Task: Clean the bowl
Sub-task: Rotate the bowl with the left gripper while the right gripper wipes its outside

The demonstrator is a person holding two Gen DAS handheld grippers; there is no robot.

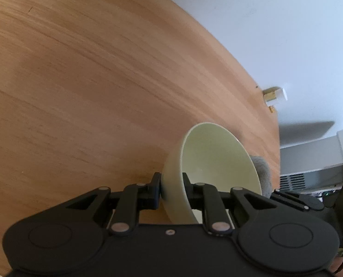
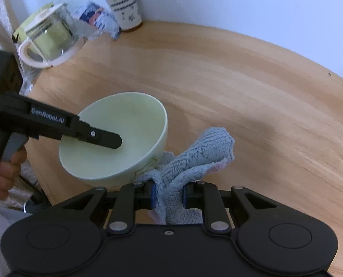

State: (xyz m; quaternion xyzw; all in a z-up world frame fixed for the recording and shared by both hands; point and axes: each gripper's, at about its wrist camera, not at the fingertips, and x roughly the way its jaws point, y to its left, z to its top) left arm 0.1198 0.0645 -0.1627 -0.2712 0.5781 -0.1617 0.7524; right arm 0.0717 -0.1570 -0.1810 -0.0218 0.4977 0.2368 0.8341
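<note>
Pale green and glazed, the bowl (image 2: 116,136) is tilted over the near-left part of the wooden table (image 2: 252,97), its mouth turned up and toward the right. The left gripper (image 1: 171,180) is clamped on the bowl's rim: one finger presses the outer wall and the other lies inside, reaching down toward the bottom. In the right wrist view that gripper (image 2: 97,137) comes in from the left, held by a hand (image 2: 3,168) at the left edge.

The right gripper (image 2: 168,194) is closed on a blue-grey cloth (image 2: 194,159), which bunches between its pads and stands up beyond them, just right of the bowl and touching its outer wall near the rim. The cloth is outside the bowl, not in it.

The left wrist view shows the pinch on the rim close up, with the bowl (image 1: 215,161) on edge, only a grey sliver of the cloth (image 1: 262,170) behind its right side, and bare table (image 1: 90,69) stretching away to the left. It also catches a small yellow-and-white object (image 1: 275,94) at the table's far edge and a white appliance (image 1: 314,161) beyond.

The right wrist view alone shows the far-left corner: a patterned cup with a red lid (image 2: 123,2), a blue-printed packet (image 2: 97,18) and a clear glass jug (image 2: 49,37) with a white handle.
</note>
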